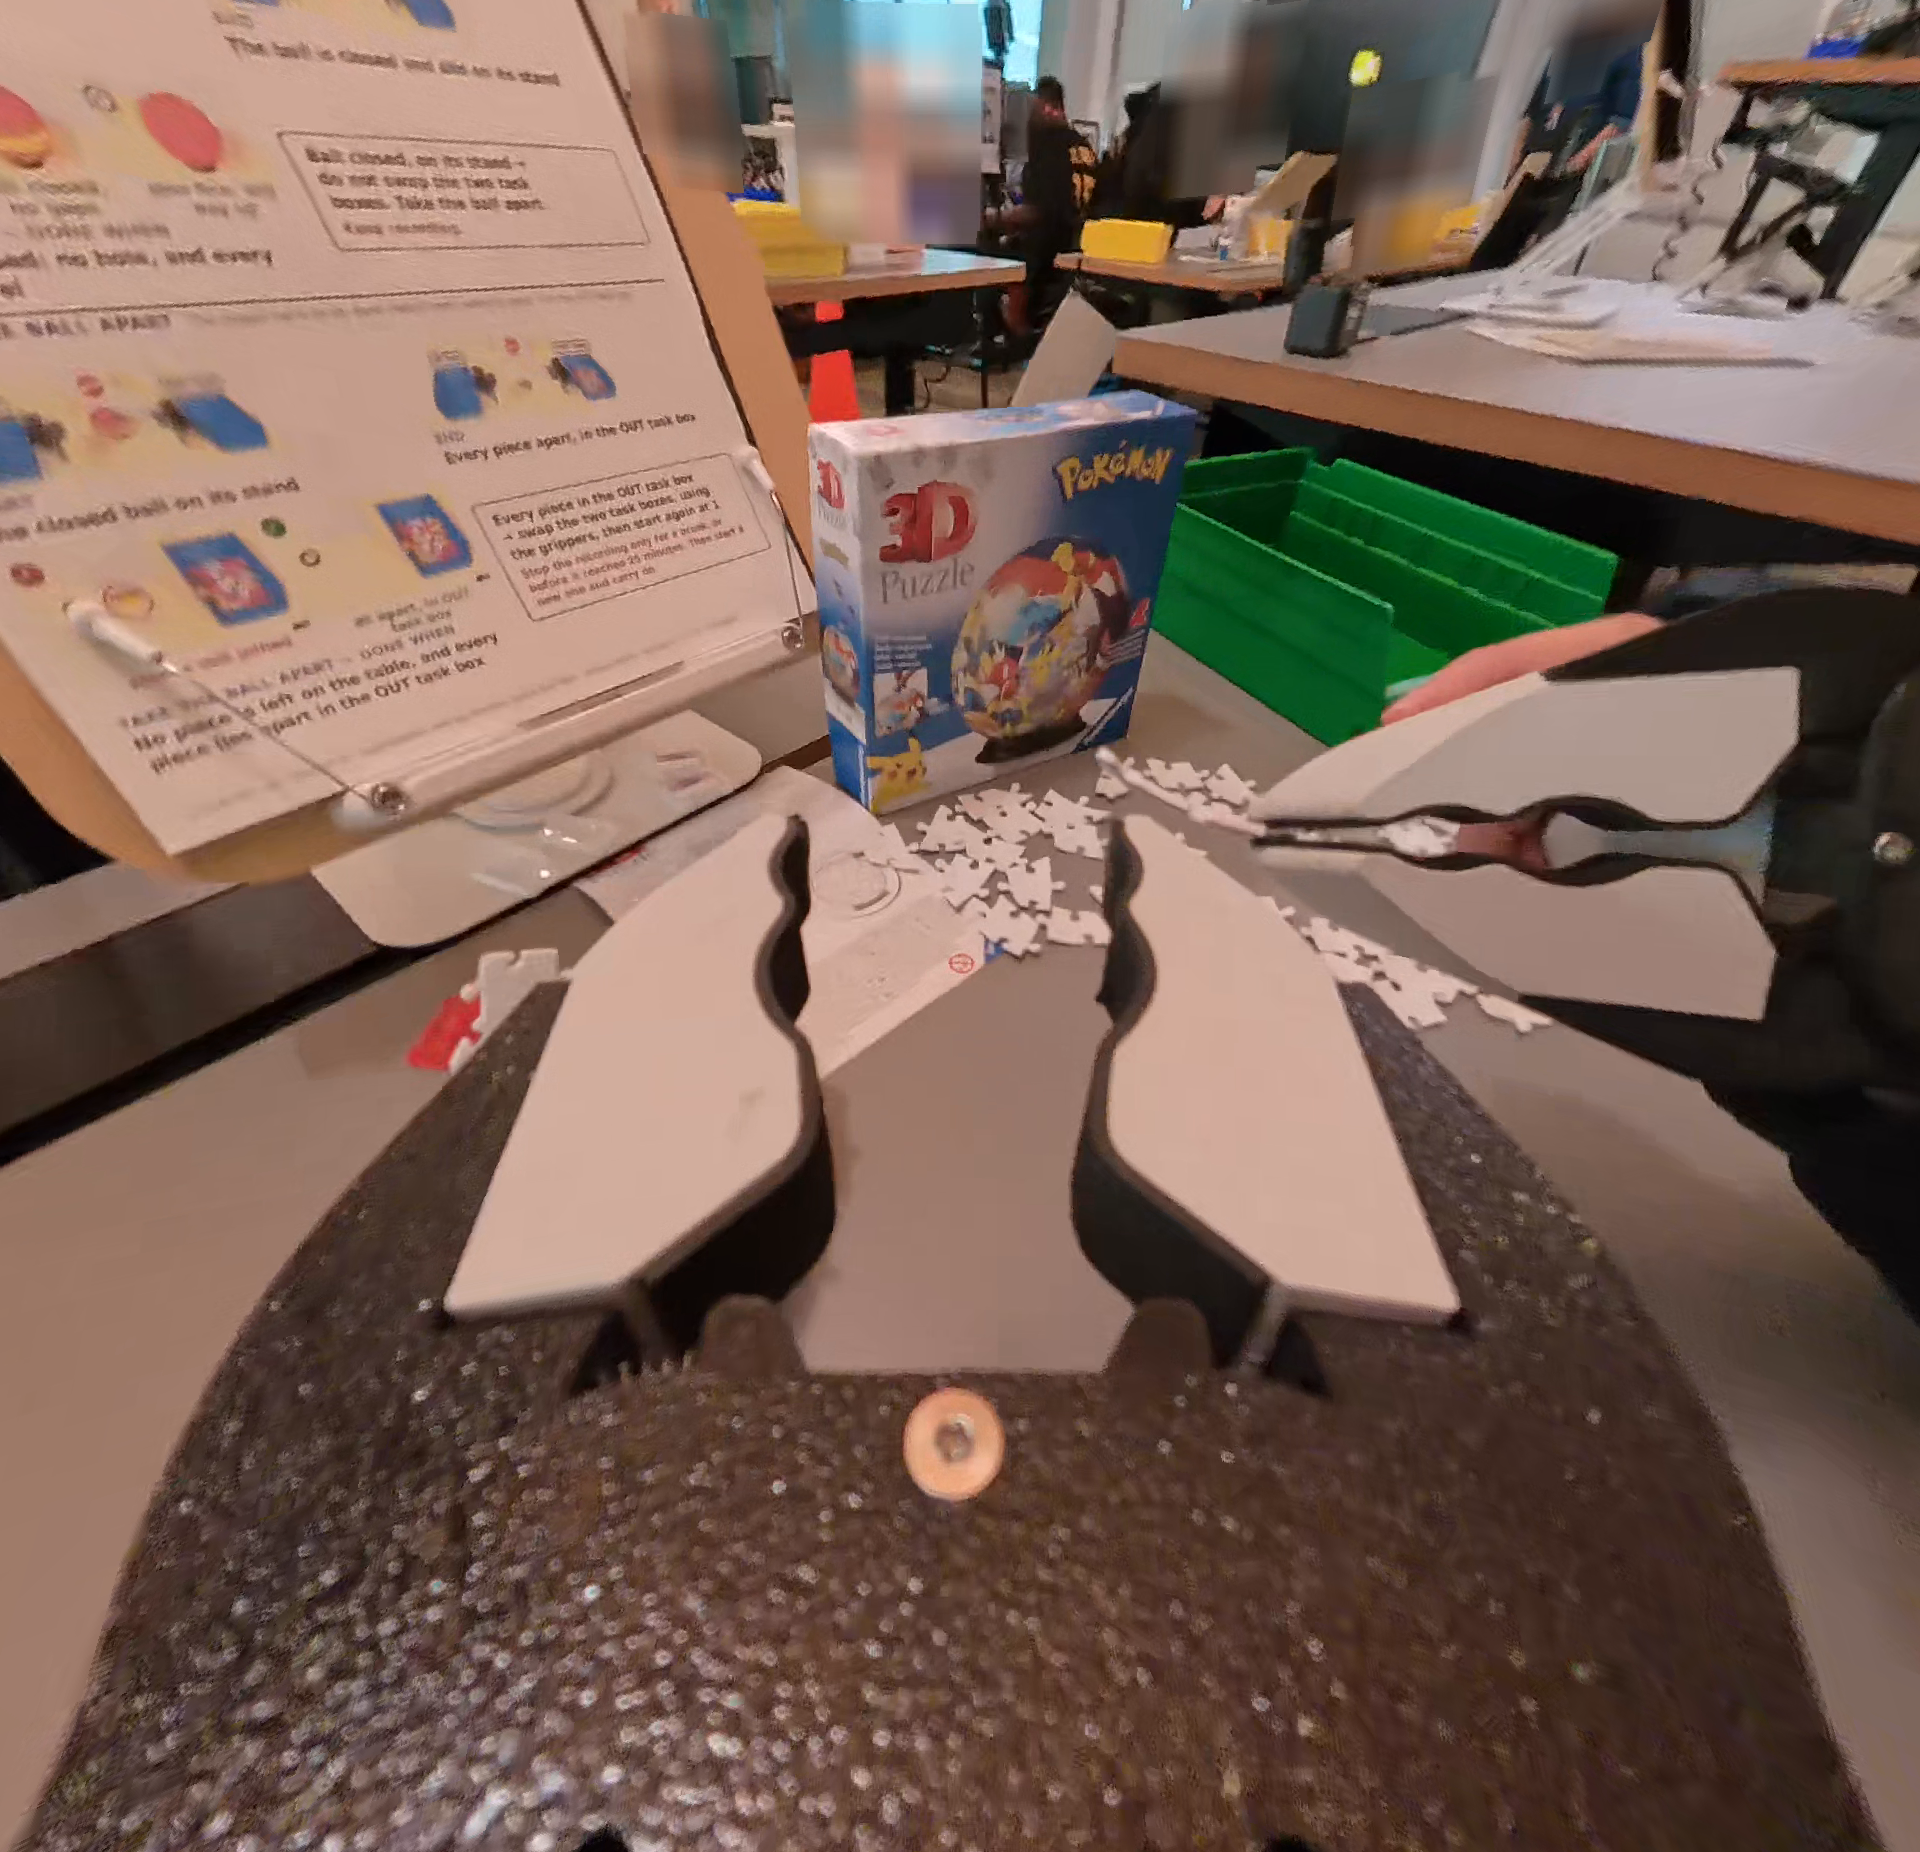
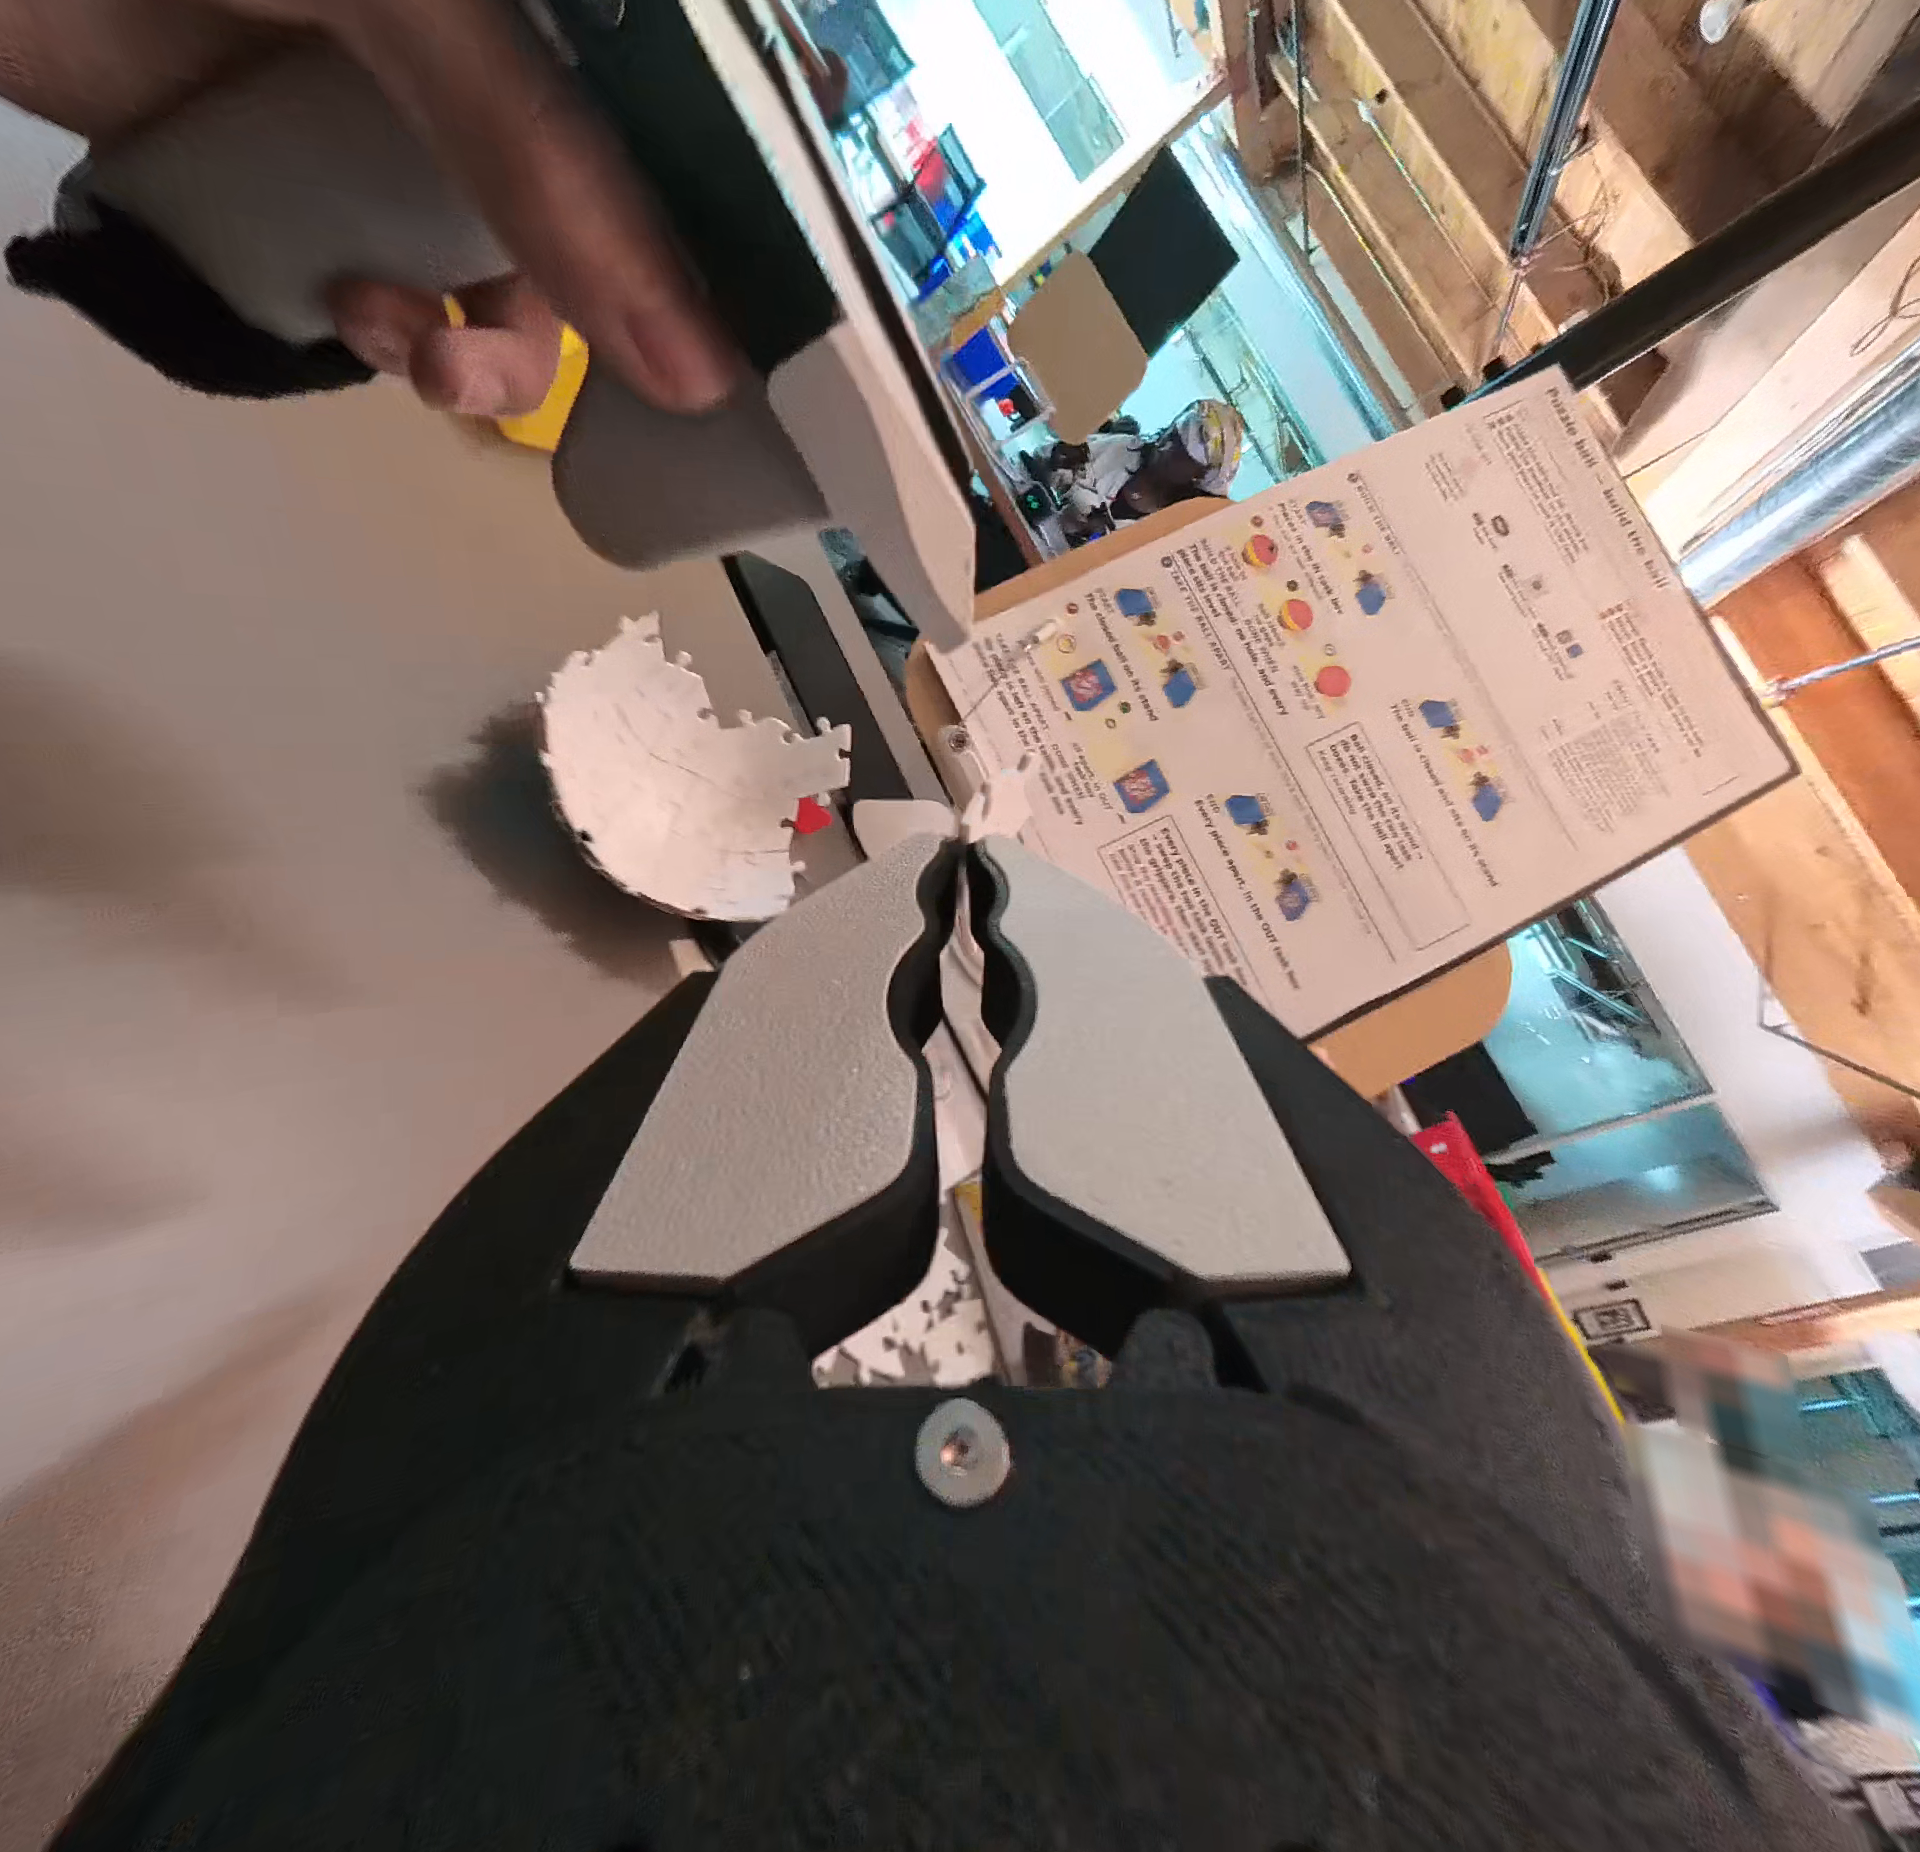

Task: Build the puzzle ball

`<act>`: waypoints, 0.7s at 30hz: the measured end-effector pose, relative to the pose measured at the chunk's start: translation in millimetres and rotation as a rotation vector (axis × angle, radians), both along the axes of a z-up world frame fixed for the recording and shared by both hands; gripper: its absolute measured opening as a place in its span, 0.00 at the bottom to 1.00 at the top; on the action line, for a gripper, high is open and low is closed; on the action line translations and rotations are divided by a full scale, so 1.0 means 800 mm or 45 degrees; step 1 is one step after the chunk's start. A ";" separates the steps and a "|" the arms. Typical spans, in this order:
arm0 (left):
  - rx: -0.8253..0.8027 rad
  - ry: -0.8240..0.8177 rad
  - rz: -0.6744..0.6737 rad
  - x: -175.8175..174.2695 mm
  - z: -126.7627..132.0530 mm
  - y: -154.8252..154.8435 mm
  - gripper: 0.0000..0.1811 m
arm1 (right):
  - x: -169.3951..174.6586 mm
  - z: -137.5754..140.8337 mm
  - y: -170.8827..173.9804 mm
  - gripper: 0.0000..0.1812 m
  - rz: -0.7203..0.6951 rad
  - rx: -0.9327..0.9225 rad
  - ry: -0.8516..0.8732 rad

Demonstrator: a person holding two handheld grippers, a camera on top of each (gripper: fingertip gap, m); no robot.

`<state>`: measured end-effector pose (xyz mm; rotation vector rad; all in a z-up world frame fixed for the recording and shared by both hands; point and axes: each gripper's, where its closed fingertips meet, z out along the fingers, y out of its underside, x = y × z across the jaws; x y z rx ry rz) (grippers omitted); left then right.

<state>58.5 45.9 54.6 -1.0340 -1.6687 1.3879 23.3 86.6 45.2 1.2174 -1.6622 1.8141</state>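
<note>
The left claw (image 1: 956, 846) sat nearest the lens, jaws spread wide with nothing between them, hovering over the grey worktop (image 1: 208, 1231). Past its tips lay a scatter of loose white puzzle pieces (image 1: 997, 867) in front of the upright puzzle box (image 1: 997, 597), with an instruction sheet (image 1: 343, 368) propped on a stand to the left. The right claw (image 2: 964, 834) was pinched tight on a single white puzzle piece (image 2: 995, 803). A partly built, bowl-shaped section of the ball (image 2: 675, 784) rested on the worktop in the right wrist view
</note>
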 end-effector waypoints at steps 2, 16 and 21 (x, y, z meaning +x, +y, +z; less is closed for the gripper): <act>-0.002 0.071 -0.027 0.004 0.003 0.017 0.29 | 0.008 -0.005 0.012 0.01 0.022 0.015 -0.026; 0.689 0.161 -0.443 0.002 0.008 0.091 0.24 | 0.042 0.006 0.034 0.01 -0.028 -0.313 0.342; 0.668 0.102 -0.404 0.000 -0.009 0.061 0.01 | 0.053 -0.008 0.019 0.01 -0.012 -0.304 0.434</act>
